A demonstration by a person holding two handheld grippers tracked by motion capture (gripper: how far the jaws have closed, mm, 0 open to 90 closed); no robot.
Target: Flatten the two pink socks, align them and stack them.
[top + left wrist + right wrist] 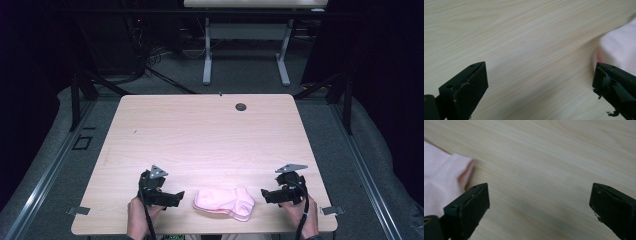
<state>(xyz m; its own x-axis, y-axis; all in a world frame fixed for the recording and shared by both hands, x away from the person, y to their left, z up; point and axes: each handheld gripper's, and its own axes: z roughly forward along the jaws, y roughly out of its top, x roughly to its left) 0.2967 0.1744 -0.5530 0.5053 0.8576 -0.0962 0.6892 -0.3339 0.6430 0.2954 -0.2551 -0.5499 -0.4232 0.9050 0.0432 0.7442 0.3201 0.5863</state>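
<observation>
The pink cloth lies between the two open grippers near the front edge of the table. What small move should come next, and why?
Probably bring the left gripper a little inward to the near end of the pink cloth. Its jaws stand wide open with bare table between them, and the cloth sits just beside one jaw, ungripped. The right gripper is also open and empty.

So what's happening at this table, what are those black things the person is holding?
A person sits at a wooden table with a hand-held gripper in each hand. Between them lies a pink sock, near the front edge. The left hand-held gripper and the right hand-held gripper both point in toward the sock with jaws wide open, holding nothing. Neither touches the sock.
</observation>
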